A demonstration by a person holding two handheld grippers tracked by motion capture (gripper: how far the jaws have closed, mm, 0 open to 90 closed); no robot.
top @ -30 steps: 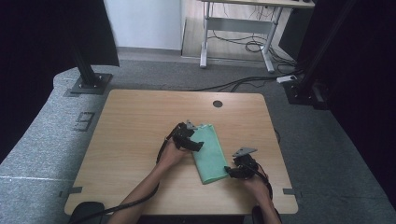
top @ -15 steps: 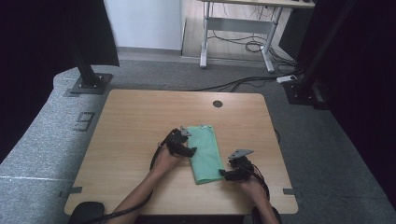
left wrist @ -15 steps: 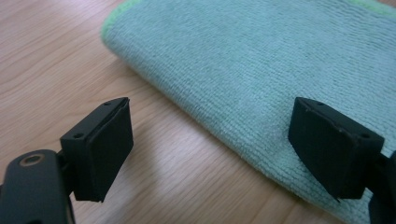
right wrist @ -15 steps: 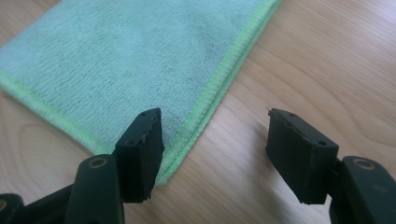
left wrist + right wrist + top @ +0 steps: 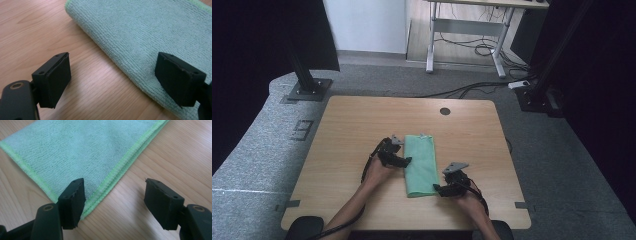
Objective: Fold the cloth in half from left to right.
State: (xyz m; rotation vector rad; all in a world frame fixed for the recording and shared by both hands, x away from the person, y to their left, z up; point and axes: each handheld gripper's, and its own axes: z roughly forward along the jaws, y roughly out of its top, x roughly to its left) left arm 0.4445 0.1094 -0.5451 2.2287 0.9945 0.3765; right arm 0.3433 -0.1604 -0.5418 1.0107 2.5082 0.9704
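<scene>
High view. Item: green cloth [image 5: 420,165], folded into a long strip, lying flat on the wooden table [image 5: 347,130] a little toward my side of its middle. My left gripper [image 5: 398,161] sits just beside the cloth's left long edge; my right gripper [image 5: 443,189] sits at the cloth's near right corner. Neither is lifting anything.

Left gripper view. Jaws spread wide, nothing between them. One pad [image 5: 178,77] hangs over the cloth's rounded fold, the other over bare wood beside it. Risk, as I judge it: closing here could pinch just the top layer and drag the fold open.

Right gripper view. Jaws apart, empty, straddling the cloth's stitched corner [image 5: 93,197]. Risk: the stacked hems could separate, so I catch one layer and the rest slides away.
</scene>
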